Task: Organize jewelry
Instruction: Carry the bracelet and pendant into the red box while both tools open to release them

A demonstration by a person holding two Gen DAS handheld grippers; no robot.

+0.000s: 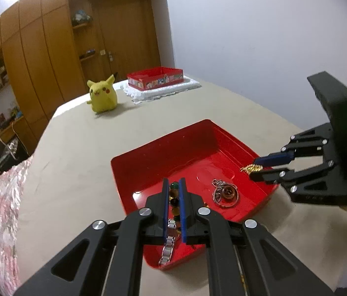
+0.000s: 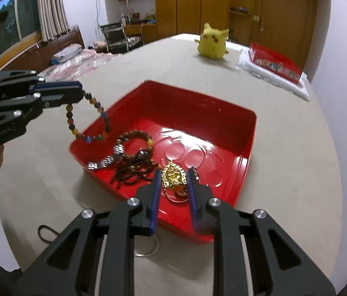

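Note:
A red tray [image 1: 163, 153] [image 2: 222, 113] sits on the beige table. My left gripper [image 1: 174, 185] [image 2: 81, 93] is shut on a multicoloured bead bracelet [image 2: 92, 120] [image 1: 174, 198], which hangs over the tray's left rim. My right gripper [image 2: 173, 175] [image 1: 253, 169] is shut on a gold pendant [image 2: 172, 176] [image 1: 250, 167] above the tray's near side. In the tray lie a silver link bracelet [image 2: 104, 160] [image 1: 168, 244], brown bead bracelets [image 2: 134, 157] and a chain with a round copper pendant [image 1: 226, 192].
A yellow plush toy [image 1: 102, 93] [image 2: 211, 42] stands at the table's far side. A red printed box [image 1: 155, 77] [image 2: 274, 63] rests on a white cloth [image 1: 163, 91]. A key ring [image 2: 148, 249] and a black loop [image 2: 46, 234] lie on the table near me.

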